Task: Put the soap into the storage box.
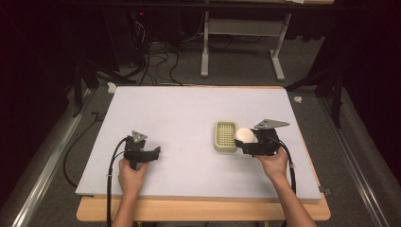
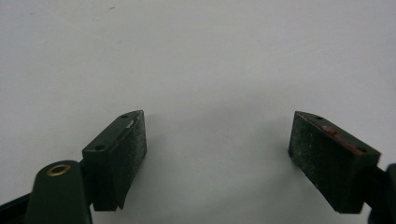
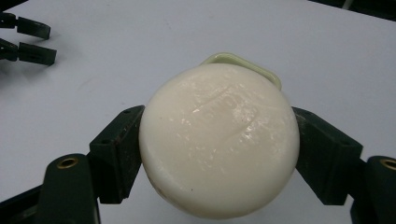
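I noted that the round soap bar (image 3: pixel 219 140) looked waxy and smooth, cream-white with a faint sheen and shallow embossing. The soap dish (image 1: pixel 225 135) appeared as pale green moulded plastic with a slotted grid. The table top (image 1: pixel 189 109) read as matt light grey, edged in bare wood. The left gripper (image 2: pixel 217 154) carried matt black jaws with rough, scuffed pads (image 2: pixel 133 144).

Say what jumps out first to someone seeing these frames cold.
The round white soap bar, clamped between the jaws of the right gripper, at the right of the table. Just beyond it sits a pale green soap dish with a slotted grid. The left gripper rests at the near left, jaws wide apart over bare tabletop.
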A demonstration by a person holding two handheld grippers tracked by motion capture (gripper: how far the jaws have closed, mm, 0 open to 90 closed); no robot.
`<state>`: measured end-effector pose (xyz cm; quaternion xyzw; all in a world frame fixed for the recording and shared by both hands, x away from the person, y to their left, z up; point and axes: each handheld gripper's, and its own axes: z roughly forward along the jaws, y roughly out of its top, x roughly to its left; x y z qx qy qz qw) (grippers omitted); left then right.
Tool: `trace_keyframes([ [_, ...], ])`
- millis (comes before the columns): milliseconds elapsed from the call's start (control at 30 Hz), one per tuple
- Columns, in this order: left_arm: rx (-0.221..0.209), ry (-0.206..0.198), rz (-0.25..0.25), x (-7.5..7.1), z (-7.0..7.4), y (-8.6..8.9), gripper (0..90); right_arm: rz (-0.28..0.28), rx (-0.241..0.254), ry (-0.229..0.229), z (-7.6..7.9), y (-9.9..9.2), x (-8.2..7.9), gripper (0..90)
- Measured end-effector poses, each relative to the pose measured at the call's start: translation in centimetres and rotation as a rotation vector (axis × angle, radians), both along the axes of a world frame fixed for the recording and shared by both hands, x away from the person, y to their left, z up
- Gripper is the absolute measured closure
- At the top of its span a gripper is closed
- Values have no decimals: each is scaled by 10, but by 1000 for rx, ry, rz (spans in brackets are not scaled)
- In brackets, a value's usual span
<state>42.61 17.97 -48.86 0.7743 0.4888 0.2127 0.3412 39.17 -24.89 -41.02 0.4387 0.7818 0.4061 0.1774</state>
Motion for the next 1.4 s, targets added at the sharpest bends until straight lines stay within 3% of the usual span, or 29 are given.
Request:
trace_keyframes([
  [333, 1, -1, 0, 0, 0, 0, 197, 38, 18, 7, 1, 10, 8, 245],
  [833, 0, 0, 0, 0, 0, 0, 196, 44, 21, 32, -2, 19, 19, 245],
  [1400, -1, 1, 0, 0, 0, 0, 196, 37, -27, 63, -7, 33, 39, 245],
])
